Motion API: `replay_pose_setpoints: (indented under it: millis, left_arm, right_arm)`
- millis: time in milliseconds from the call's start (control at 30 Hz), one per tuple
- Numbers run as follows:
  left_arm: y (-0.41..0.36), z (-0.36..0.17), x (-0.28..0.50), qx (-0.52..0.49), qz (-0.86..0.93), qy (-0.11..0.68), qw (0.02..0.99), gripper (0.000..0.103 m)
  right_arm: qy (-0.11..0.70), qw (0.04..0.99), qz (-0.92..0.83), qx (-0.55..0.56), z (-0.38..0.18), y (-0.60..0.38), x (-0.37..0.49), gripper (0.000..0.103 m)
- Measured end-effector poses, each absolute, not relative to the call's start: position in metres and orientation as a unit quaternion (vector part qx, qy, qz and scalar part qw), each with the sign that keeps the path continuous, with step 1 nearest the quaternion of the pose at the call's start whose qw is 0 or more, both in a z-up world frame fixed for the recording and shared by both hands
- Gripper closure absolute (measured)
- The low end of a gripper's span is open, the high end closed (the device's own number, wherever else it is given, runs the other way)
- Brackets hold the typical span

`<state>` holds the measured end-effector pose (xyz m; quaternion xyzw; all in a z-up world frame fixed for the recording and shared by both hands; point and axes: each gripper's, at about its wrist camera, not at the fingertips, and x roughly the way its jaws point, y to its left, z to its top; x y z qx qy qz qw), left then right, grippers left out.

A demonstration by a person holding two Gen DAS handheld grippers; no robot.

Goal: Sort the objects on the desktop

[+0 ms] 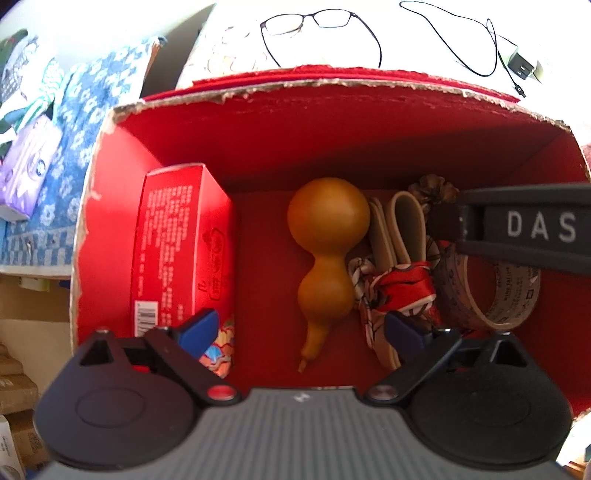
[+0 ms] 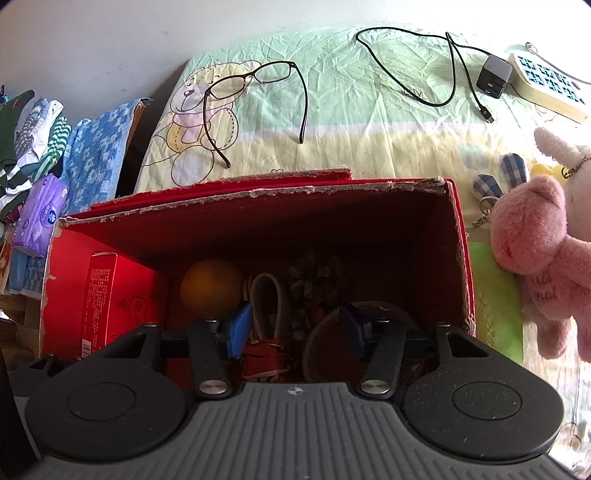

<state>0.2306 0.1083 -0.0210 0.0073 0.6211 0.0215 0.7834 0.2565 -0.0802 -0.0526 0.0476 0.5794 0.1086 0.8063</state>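
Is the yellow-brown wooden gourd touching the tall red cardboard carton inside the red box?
Apart. The left wrist view shows bare red floor of the red box between the gourd and the carton.

gourd (image 1: 327, 251) in box (image 1: 332, 122) (glasses (image 1: 317, 29) behind it)
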Motion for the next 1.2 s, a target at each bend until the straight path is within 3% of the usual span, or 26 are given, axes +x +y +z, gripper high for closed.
replay_pose_setpoints:
  millis: [100,400,1200]
  left_arm:
    - [0.109,-0.02,0.228,0.004,0.019,0.616,0.787,0.021]
    - [0.118,-0.02,0.216,-0.032,0.02,0.605,0.795,0.025]
    - [0.117,-0.002,0.204,-0.033,0.025,0.588,0.808,0.023]
  right_arm:
    - [0.579,0.806,0.109,0.048,-0.053,-0.08,0.257,0.047]
    - [0.572,0.812,0.103,0.051,-0.05,-0.087,0.252,0.049]
    - [0.557,0.822,0.1,0.061,-0.038,-0.094,0.23,0.047]
